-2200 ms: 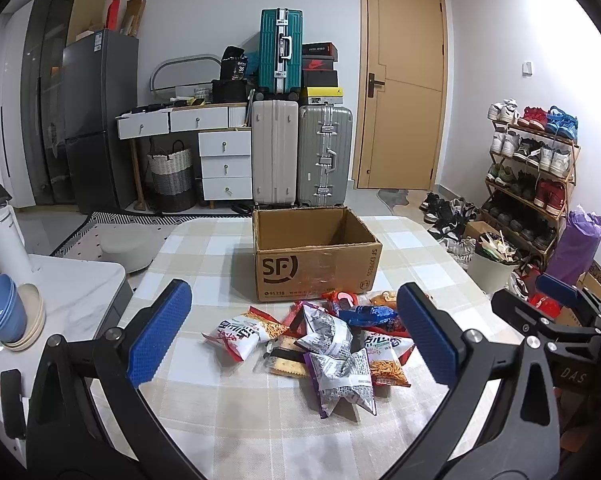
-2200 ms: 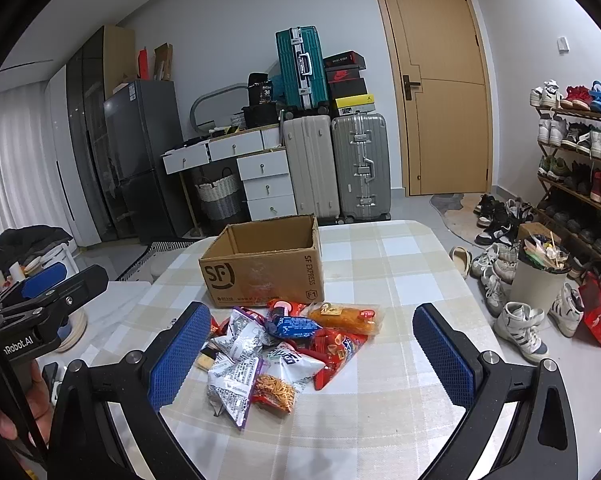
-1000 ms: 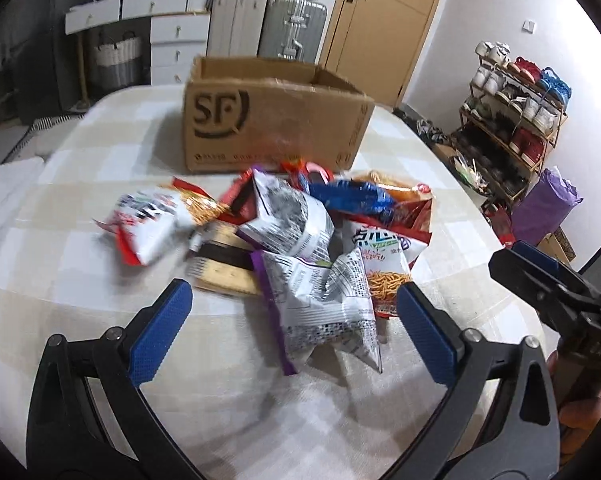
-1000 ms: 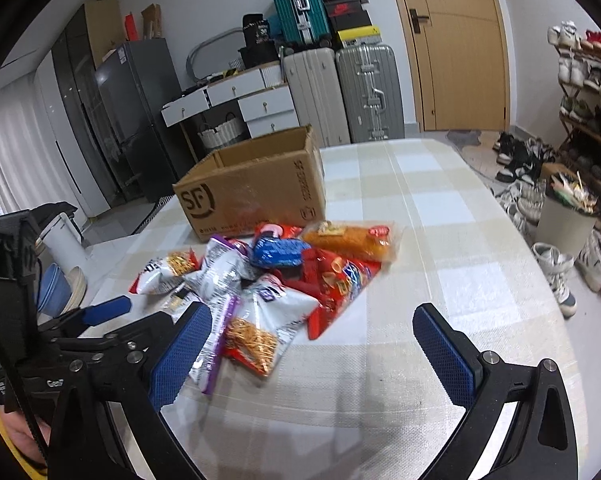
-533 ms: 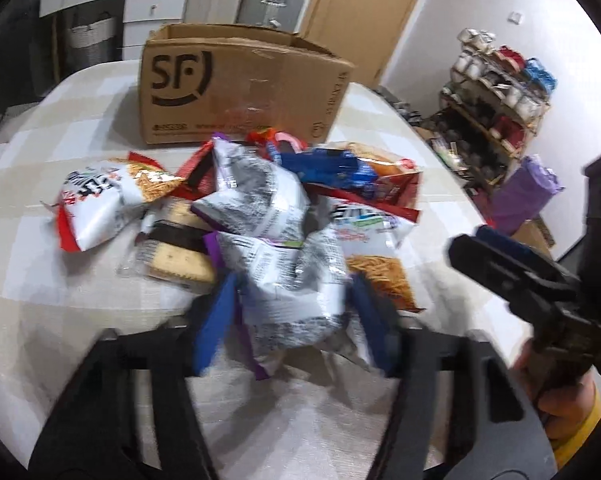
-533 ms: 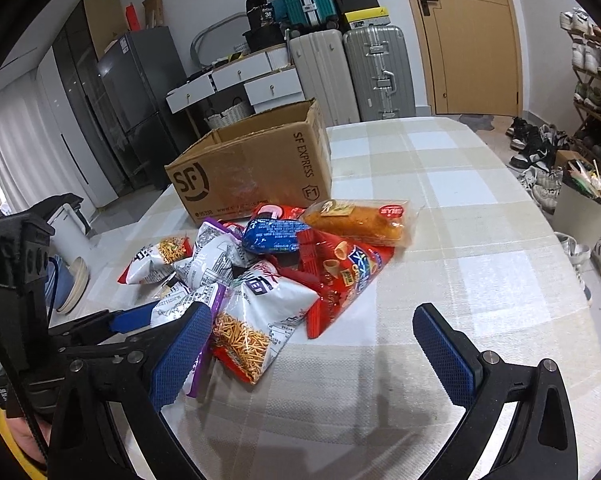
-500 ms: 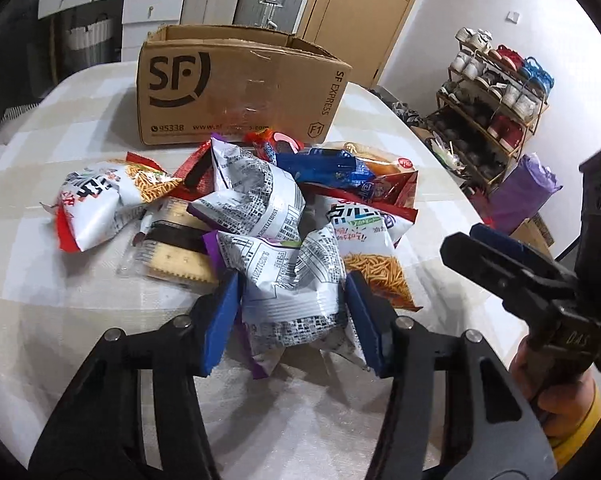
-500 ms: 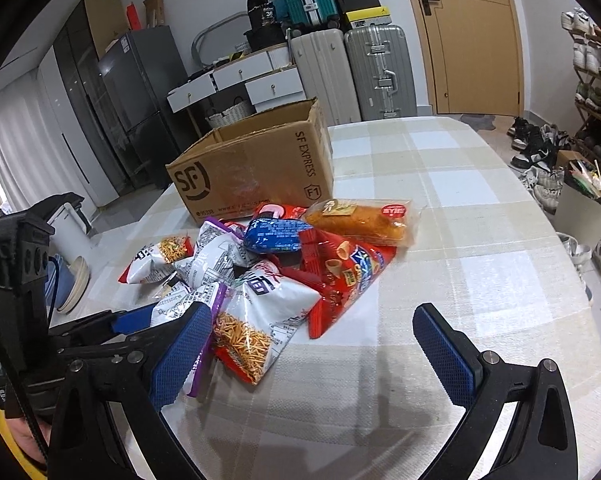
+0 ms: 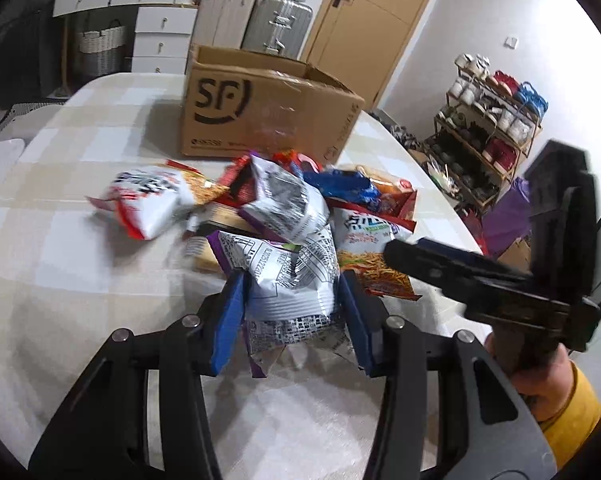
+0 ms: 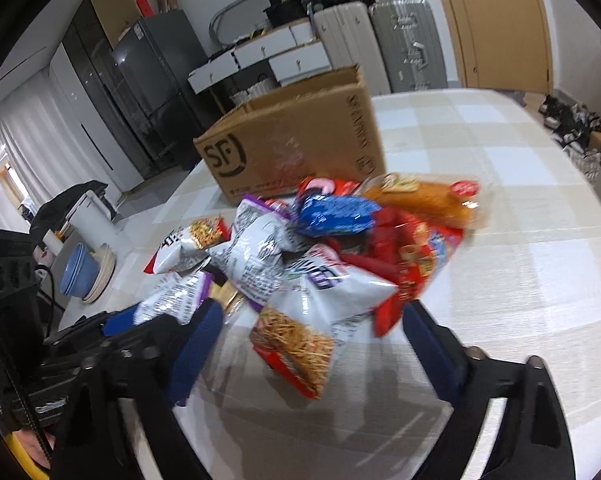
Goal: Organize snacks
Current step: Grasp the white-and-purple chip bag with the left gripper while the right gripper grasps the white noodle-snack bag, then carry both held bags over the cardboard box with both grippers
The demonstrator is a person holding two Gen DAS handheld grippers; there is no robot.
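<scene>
A heap of snack bags lies on the checked tablecloth (image 9: 60,280) in front of an open cardboard box (image 9: 268,120). My left gripper (image 9: 292,320) is closing, and its blue pads press both sides of a white bag with black print and purple edges (image 9: 292,276). In the right wrist view, my right gripper (image 10: 312,344) is also closing. A white and red noodle-snack bag (image 10: 312,312) lies between its fingers, and the pads do not press on it. The right gripper (image 9: 460,276) also shows beside that bag in the left wrist view. Behind lie a blue bag (image 10: 332,212) and an orange bag (image 10: 420,196).
The box (image 10: 300,140) stands just behind the heap. A shoe rack (image 9: 492,128) is off the table's right edge. Blue bowls (image 10: 78,276) sit on a low surface to the left. A hand in a yellow sleeve (image 9: 540,380) holds the right gripper. Suitcases and drawers line the back wall.
Both grippers have come down close to the heap. The left jaws went from wide open to squeezing the black-printed bag. The right jaws have narrowed around the noodle-snack bag.
</scene>
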